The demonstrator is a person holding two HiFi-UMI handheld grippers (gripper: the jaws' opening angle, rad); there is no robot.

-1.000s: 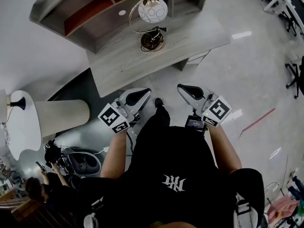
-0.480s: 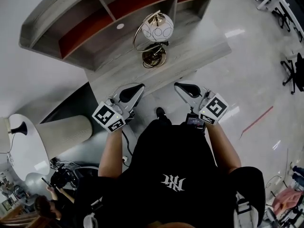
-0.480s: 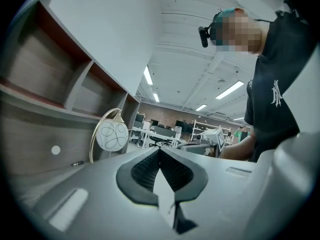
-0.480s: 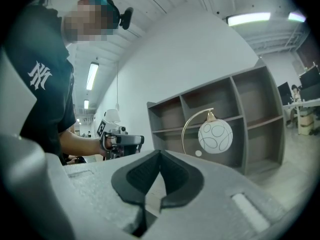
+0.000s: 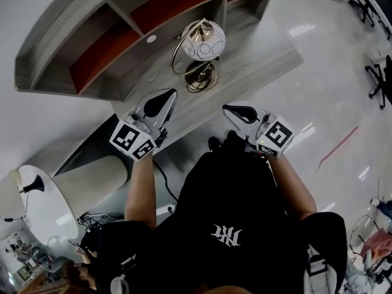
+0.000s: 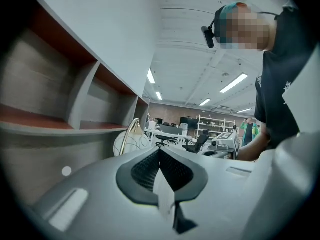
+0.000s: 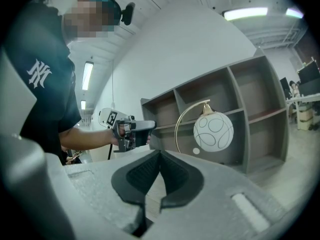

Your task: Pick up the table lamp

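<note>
The table lamp [image 5: 201,49] has a white globe shade with ring patterns, a curved gold arm and a round gold base. It stands upright on the grey wooden desk [image 5: 257,54]. In the right gripper view the lamp's globe [image 7: 213,132] hangs ahead, right of centre. The left gripper view shows part of the lamp [image 6: 129,140] beyond the jaws. My left gripper [image 5: 165,98] is shut and empty, over the desk's near edge, left of the lamp base. My right gripper [image 5: 231,110] is shut and empty, nearer the person, right of the lamp. Neither touches the lamp.
A grey shelf unit [image 5: 116,35] with red-backed compartments rises behind the lamp. On the floor at left lie a cream lampshade [image 5: 92,179] and a white round table [image 5: 37,204]. Black office chairs [image 5: 380,78] stand at far right.
Both grippers moved forward toward the desk; the left one now reaches over its near edge. The lamp stays put and both jaws remain shut.
</note>
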